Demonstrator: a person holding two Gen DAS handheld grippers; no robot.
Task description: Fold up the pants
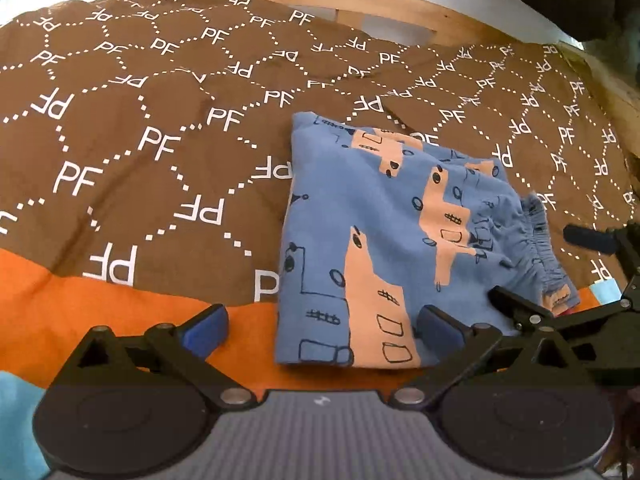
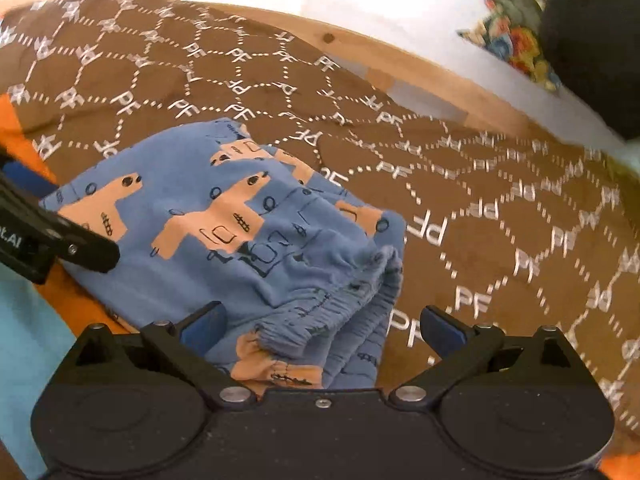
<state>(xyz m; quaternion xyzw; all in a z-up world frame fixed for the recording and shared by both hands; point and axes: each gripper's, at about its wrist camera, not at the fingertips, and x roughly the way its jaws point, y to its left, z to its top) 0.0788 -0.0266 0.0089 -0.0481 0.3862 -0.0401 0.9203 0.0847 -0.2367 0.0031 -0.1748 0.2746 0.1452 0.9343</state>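
Blue pants [image 1: 384, 240] with peach animal prints lie folded into a compact rectangle on the brown patterned bedspread [image 1: 132, 128]. Their gathered elastic waistband [image 1: 536, 248] faces right. My left gripper [image 1: 320, 326] stands open over the pants' near left corner, nothing between its fingers. In the right wrist view the folded pants [image 2: 240, 232] fill the lower left, waistband layers [image 2: 352, 300] stacked toward me. My right gripper [image 2: 322, 324] is open just above the waistband edge, holding nothing. The left gripper's black finger [image 2: 88, 250] shows at the left edge there.
The bedspread [image 2: 500, 240] has an orange band [image 1: 80, 308] and a light blue band [image 1: 16, 420] near me. A wooden bed frame [image 1: 360, 4] runs along the far side against a white wall. A dark rounded object [image 2: 596, 48] and floral fabric [image 2: 516, 40] sit top right.
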